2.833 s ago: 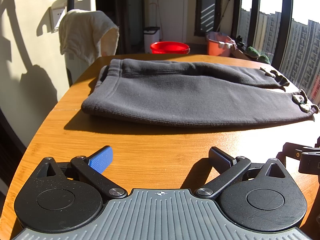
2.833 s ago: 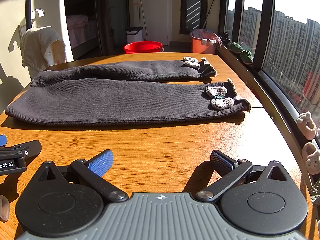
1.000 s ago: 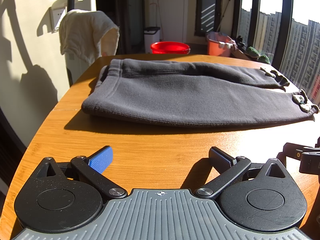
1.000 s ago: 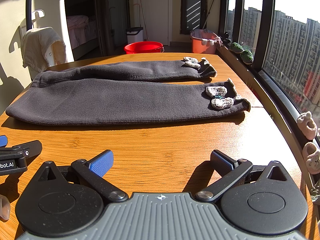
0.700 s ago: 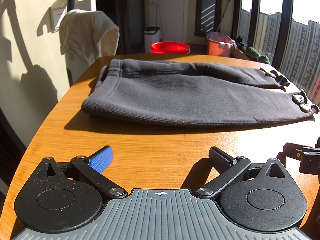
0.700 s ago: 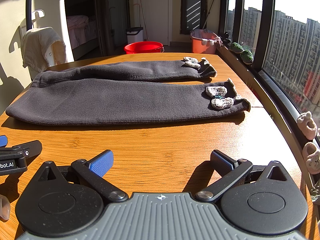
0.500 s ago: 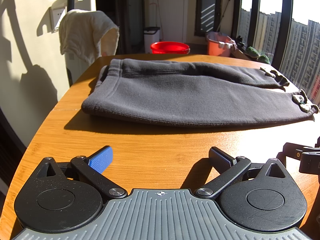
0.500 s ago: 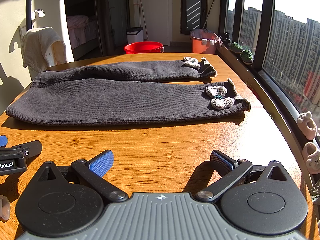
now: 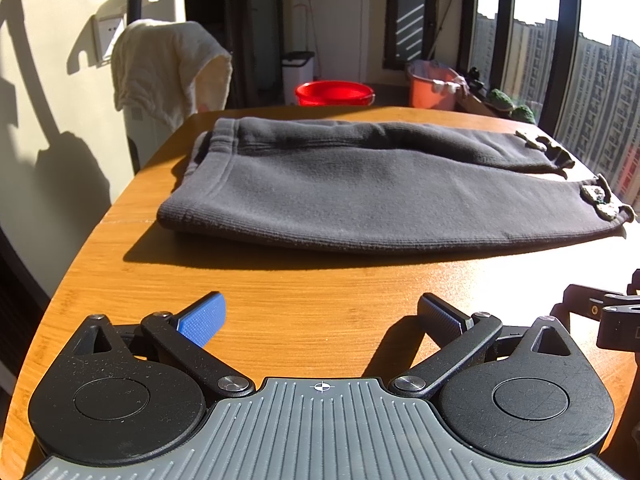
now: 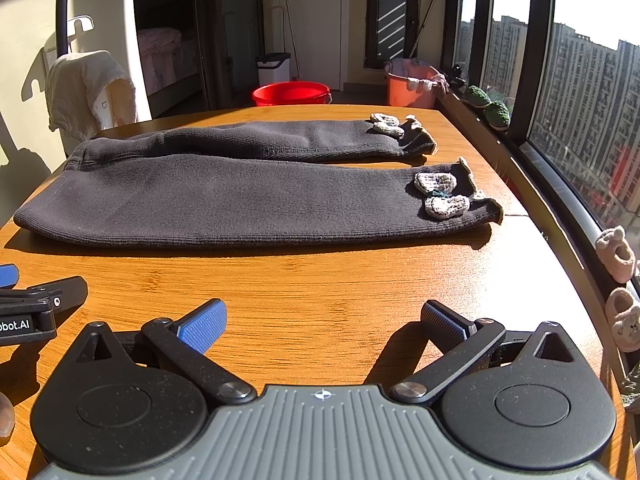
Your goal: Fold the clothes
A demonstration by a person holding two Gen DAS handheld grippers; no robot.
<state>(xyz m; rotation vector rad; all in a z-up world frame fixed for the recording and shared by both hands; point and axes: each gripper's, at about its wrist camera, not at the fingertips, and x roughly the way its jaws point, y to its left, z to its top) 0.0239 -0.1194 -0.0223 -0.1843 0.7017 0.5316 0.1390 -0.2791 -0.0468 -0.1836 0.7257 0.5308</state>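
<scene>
Only the right wrist view is showing the small pale slippers (image 10: 618, 254) lying along the window ledge, while the left wrist view is catching the waistband end of the trousers (image 9: 360, 188) more closely. These dark grey knit trousers (image 10: 240, 196) are lying flat across the wooden surface (image 9: 320, 292), legs side by side with pale knitted bows at the cuffs. The left tongs (image 9: 320, 316) and right tongs (image 10: 322, 320) are resting low and level near the surface's front edge, both spread wide and gripping nothing, well apart from the cloth.
</scene>
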